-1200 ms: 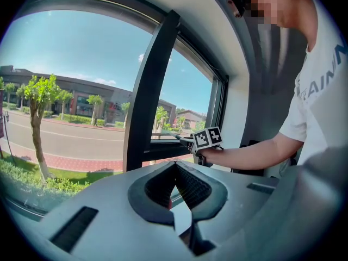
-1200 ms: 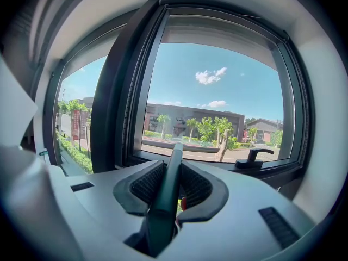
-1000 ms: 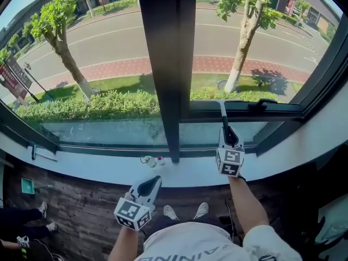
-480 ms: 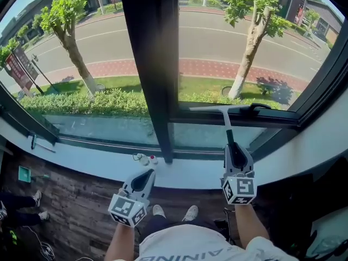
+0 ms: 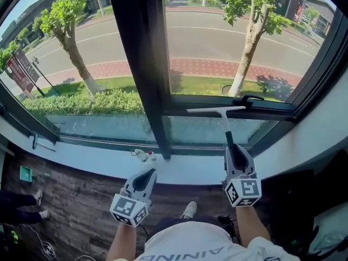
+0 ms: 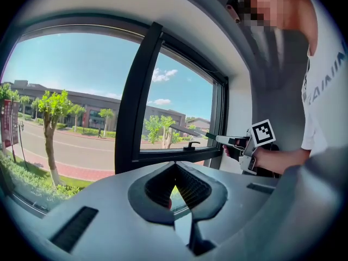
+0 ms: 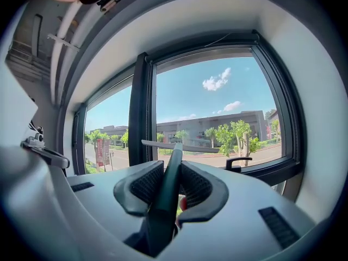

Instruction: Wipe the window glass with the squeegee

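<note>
Black rubber pads of the right gripper (image 5: pixel 231 145) are clenched on the dark handle of the squeegee (image 5: pixel 224 119); in the right gripper view the handle (image 7: pixel 172 167) fills the gap between the two pads and runs straight out from the gripper (image 7: pixel 169 177).

We note the squeegee's pale blade lying level across the dark lower rail of the right-hand sash, just below the window handle (image 5: pixel 247 98). We cannot tell whether the blade touches the window glass (image 5: pixel 228 42).

Left gripper (image 5: pixel 145 179): held low over the wood floor (image 5: pixel 70 200), well apart from the squeegee and short of the white sill (image 5: pixel 81 159). Its own view shows the pad tips (image 6: pixel 175 170) drawn together with nothing between them.

The dark mullion (image 5: pixel 136 64) stands between the two panes. Two small bottles (image 5: pixel 142 155) sit on the sill at its foot.
</note>
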`<state>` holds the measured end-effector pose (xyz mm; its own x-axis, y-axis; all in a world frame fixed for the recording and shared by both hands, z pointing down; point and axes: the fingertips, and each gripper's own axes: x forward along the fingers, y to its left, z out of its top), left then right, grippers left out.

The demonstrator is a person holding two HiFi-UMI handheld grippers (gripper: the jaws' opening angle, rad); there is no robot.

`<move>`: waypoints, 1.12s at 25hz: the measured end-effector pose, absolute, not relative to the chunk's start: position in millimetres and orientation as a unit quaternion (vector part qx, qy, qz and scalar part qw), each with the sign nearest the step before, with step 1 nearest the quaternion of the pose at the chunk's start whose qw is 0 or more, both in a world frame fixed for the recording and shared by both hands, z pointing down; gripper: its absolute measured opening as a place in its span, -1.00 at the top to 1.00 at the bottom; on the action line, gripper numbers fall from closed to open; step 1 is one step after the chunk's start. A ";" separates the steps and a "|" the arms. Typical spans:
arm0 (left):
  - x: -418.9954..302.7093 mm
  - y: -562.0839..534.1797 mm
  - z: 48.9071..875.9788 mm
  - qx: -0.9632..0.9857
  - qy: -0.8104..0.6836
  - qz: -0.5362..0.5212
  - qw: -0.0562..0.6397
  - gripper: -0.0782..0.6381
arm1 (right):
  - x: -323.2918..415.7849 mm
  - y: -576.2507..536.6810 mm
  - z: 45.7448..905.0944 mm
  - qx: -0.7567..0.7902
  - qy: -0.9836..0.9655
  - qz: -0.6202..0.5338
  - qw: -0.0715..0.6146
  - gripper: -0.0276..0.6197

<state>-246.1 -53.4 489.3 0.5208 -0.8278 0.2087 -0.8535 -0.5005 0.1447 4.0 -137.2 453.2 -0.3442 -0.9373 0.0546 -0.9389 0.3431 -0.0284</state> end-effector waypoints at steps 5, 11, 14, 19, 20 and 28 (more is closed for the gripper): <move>-250.8 -17.1 487.5 0.864 -0.487 0.048 0.115 0.74 | -2.9 -98.6 441.9 0.561 -0.827 0.023 0.011 0.61; -256.9 48.7 488.0 0.860 -0.495 0.047 0.111 0.74 | -12.9 -38.2 434.5 0.548 -0.836 0.028 0.004 0.61; -254.8 85.8 488.3 0.859 -0.497 0.046 0.114 0.74 | -16.0 -4.6 433.4 0.541 -0.841 0.033 0.006 0.61; -241.7 137.8 486.1 0.860 -0.495 0.039 0.114 0.74 | -10.8 48.3 425.7 0.536 -0.843 0.038 0.001 0.61; -238.9 145.1 485.6 0.861 -0.493 0.037 0.115 0.74 | -7.6 56.9 423.2 0.538 -0.842 0.037 0.001 0.61; -211.6 173.6 466.1 0.868 -0.484 0.031 0.107 0.74 | 33.8 96.4 404.1 0.559 -0.828 0.030 0.003 0.61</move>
<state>-211.6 173.6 466.1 0.5289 -0.8340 0.1568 -0.8471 -0.5079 0.1563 33.8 96.4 404.1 -0.3745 -0.9264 0.0382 -0.9268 0.3728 -0.0462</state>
